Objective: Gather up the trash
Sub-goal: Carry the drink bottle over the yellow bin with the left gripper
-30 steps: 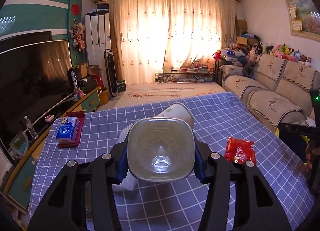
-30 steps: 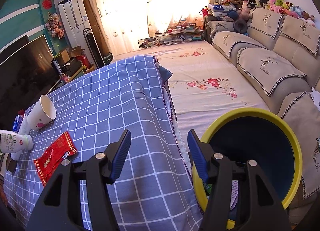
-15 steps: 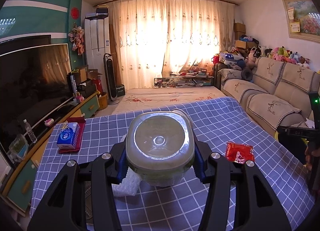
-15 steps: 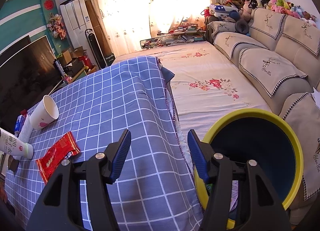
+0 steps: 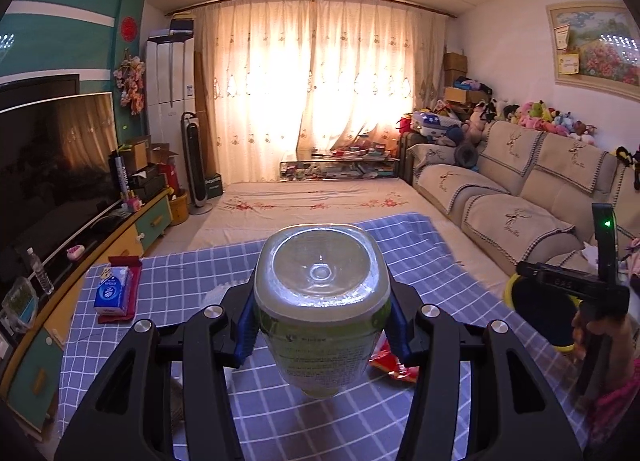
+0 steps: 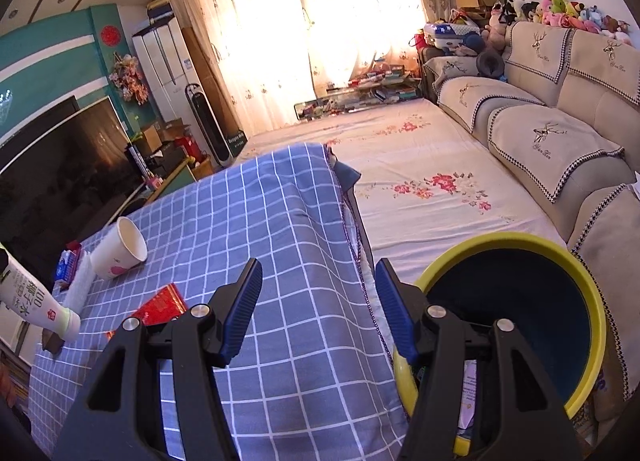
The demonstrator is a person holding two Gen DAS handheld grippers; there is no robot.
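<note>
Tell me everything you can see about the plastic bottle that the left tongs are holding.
The plastic bottle is a squarish, rounded-corner drink bottle of translucent plastic, with a white and green printed label bearing red characters. It is clamped between the blue pads of the left tongs, lifted clear above the blue checked tablecloth. Its clear, dimpled base faces the left camera; in the right view it slants, white cap end lowest. Only the pads touch it. Contents cannot be judged.

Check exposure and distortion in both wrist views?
Left wrist: curtains blown out by backlight; the held bottle hides the table centre. Right wrist: same window glare, strong fisheye bending, dark corner vignette; bin interior underexposed.
</note>
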